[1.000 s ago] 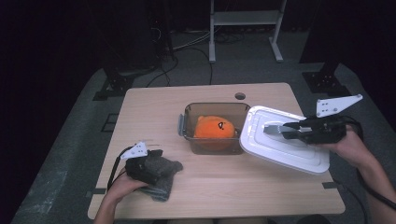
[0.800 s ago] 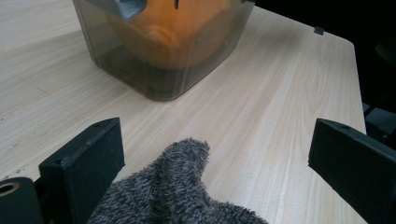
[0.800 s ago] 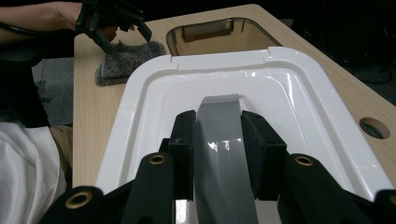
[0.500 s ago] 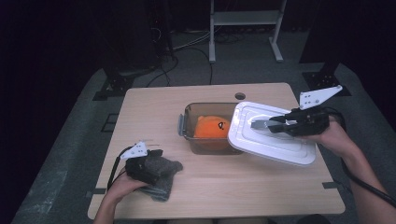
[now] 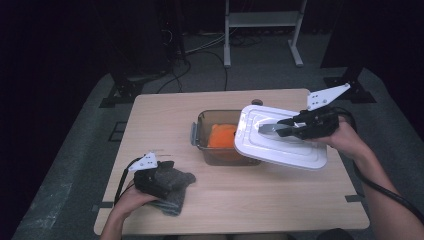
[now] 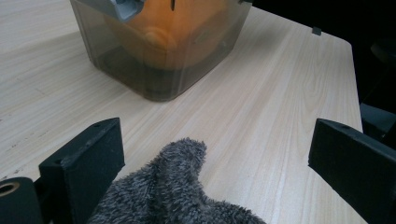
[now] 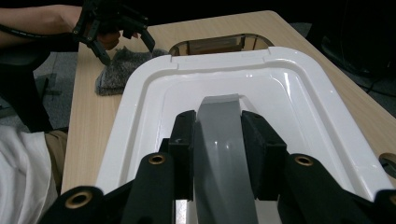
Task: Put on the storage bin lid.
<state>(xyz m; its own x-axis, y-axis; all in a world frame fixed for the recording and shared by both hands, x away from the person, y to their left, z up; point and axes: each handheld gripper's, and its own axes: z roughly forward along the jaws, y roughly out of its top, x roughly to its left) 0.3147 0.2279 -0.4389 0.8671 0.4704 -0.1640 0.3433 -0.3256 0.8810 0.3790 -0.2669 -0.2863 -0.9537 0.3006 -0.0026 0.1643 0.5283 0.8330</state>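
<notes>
Now right claw (image 5: 280,127) grips white lid (image 5: 280,147) by grey handle, partly over container (image 5: 205,142); seating left. Left claw (image 5: 172,181) open over grey cloth (image 5: 177,192).

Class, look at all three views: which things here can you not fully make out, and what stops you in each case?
- Orange item in the container: high view, part hidden under the white lid; what it is stays unclear.
- Grey cloth: left gripper view, cut off by the bottom edge.
- Container's right end: high view, covered by the lid that the right gripper holds.
- Lid's grey handle: right gripper view, sides hidden by the jaws.
</notes>
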